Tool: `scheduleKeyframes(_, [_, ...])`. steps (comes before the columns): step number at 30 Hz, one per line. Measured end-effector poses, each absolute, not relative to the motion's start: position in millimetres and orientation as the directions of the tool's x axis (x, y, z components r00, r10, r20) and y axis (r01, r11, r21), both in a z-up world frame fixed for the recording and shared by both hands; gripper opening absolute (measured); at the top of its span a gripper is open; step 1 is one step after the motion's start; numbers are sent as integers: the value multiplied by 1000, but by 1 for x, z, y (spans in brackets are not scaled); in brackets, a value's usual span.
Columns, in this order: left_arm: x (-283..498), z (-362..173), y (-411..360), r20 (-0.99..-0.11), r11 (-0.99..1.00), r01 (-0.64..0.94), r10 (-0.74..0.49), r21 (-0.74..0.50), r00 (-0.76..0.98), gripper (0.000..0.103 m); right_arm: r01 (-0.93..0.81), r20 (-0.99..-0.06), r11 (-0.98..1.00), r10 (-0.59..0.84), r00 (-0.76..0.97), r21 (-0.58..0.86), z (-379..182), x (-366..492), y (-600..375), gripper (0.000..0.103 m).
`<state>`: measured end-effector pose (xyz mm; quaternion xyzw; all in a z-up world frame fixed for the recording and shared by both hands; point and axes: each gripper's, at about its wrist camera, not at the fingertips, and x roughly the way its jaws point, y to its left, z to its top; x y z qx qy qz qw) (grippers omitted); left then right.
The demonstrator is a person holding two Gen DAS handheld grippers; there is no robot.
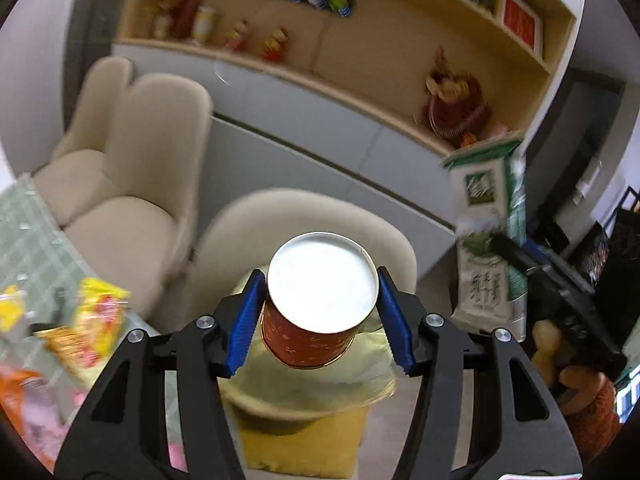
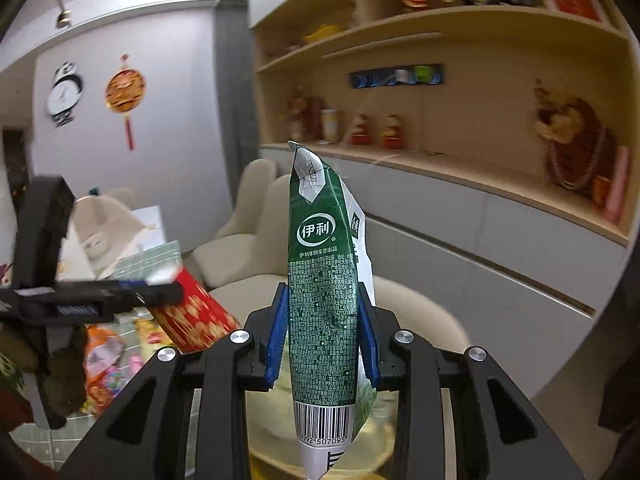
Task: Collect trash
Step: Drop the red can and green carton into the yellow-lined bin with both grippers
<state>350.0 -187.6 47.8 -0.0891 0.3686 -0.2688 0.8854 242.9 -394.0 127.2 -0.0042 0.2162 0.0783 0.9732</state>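
red can (image 1: 316, 316) tilted, milk carton (image 2: 326, 304) upright (crushed)

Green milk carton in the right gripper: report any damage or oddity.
The green milk carton is squashed flat and creased between the right gripper pads, its top fold torn. Nothing spills from it.

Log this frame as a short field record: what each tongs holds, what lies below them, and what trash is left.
left tongs: shut on red can, white end facing the camera
right tongs: shut on green milk carton, flattened
below: yellow-lined bin
left on table: snack wrappers on green checked cloth
background: beige chairs, wooden shelves
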Motion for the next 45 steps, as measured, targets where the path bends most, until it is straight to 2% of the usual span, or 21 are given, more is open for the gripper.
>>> scheduleKeyframes(4, [390, 16, -242, -659, 866, 411, -488, -284, 572, 53, -140, -436, 988, 155, 887, 65, 118, 254, -426, 31])
scheduleKeyframes(6, [409, -5, -260, -721, 886, 377, -445, -270, 531, 53, -146, -444, 988, 157, 882, 60, 112, 259, -434, 31])
scheduleKeyframes(8, [419, -27, -268, -800, 901, 328, -411, -284, 438, 53, -151, -451, 987, 157, 879, 50, 105, 265, -441, 31])
scheduleKeyframes(15, [401, -68, -276, -885, 888, 321, -409, -330, 221, 53, -165, -477, 978, 205, 855, 124, 76, 294, -455, 31])
scheduleKeyframes(21, [396, -58, -260, -851, 881, 278, -453, -383, 264, 54, -239, -470, 950, 308, 827, 203, 63, 323, -443, 31])
scheduleKeyframes(23, [389, -49, -247, -830, 875, 273, -472, -400, 298, 64, -269, -466, 940, 337, 818, 209, 60, 328, -433, 31])
scheduleKeyframes(24, [385, -42, -242, -820, 878, 269, -470, -396, 326, 65, -280, -466, 937, 347, 814, 208, 59, 330, -429, 31])
scheduleKeyframes(28, [375, -13, -226, -790, 910, 246, -413, -334, 453, 66, -351, -464, 919, 394, 794, 179, 47, 336, -406, 31])
scheduleKeyframes(33, [360, 8, -197, -752, 955, 131, -289, -265, 592, 66, -418, -459, 898, 431, 777, 134, 34, 339, -383, 31])
scheduleKeyframes(41, [340, 2, -153, -755, 966, 11, -209, -259, 621, 66, -402, -453, 904, 422, 785, 146, 8, 344, -375, 32])
scheduleKeyframes(42, [336, 0, -147, -759, 966, 0, -203, -259, 618, 66, -398, -469, 904, 424, 775, 160, 3, 344, -375, 34])
scheduleKeyframes(43, [332, -4, -139, -766, 965, -16, -197, -261, 612, 66, -392, -483, 903, 425, 766, 174, -2, 344, -376, 42])
scheduleKeyframes(45, [323, -10, -125, -773, 963, -36, -191, -267, 605, 66, -369, -503, 910, 413, 759, 190, -9, 341, -376, 43])
